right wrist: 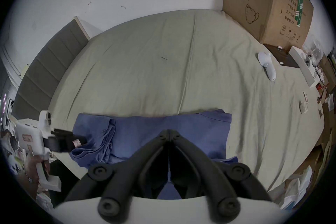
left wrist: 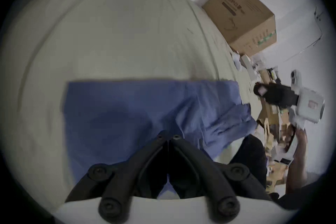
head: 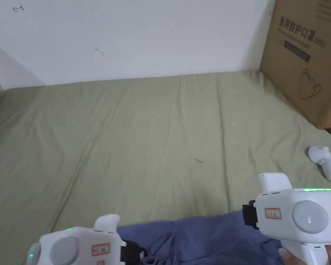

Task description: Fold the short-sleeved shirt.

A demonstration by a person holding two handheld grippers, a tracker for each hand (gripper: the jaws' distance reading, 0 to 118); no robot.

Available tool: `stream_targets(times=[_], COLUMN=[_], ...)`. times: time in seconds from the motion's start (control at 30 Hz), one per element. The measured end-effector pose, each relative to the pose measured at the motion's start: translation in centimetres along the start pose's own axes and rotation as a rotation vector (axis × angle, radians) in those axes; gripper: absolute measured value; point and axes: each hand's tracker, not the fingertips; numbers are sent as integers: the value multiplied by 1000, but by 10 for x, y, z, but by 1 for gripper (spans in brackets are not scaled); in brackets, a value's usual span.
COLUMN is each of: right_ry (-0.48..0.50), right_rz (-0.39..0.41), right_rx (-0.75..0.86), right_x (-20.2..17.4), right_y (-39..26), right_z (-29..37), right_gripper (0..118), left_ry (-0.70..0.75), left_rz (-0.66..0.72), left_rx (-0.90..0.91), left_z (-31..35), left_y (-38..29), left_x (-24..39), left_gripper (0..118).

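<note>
On the bed (head: 144,131), blue shirt (right wrist: 145,129) lies beneath both closed jaws.

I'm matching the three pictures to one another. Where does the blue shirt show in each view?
Head view: blue shirt at bottom edge, between the grippers.
Left gripper view: centre, above the jaws.
Right gripper view: lower centre.
Shared landmark: cardboard box.

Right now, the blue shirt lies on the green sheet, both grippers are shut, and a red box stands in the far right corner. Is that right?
Not quite: the box is brown cardboard, not red, as the right gripper view shows. The rest holds: the blue shirt lies on the green sheet, and the left gripper and right gripper both have their jaws closed together.
</note>
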Motion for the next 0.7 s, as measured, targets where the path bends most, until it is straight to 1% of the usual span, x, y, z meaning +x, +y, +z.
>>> stream_targets(times=[0.13, 0.27, 0.37, 0.47, 0.6, 0.63, 0.7], right_ry=[-11, -19, -19, -12, -7, -7, -8], right_rz=[-10, -9, -8, -13, -15, -11, -3], right_rx=[-5, -12, -14, -14, 8, 10, 9], right_x=[6, 7, 6, 6, 4, 4, 2], right_y=[-1, -2, -2, -1, 2, 3, 4], right_z=[-1, 0, -1, -2, 2, 2, 2], right_gripper=[0, 0, 0, 0, 0, 0, 0], left_ry=[-25, -28, -85, -180, -366, -409, -475], left_rz=[-47, -55, 6, 119, 196, 238, 285], left_rx=[-25, -27, -49, -84, 54, 83, 113], left_z=[-30, -45, -49, -38, 23, 37, 63], left_y=[-8, -5, -3, 1, 3, 2, -2], left_x=[26, 37, 31, 16, -23, -39, -73], left_gripper=[1, 1, 0, 1, 1, 6, 21])
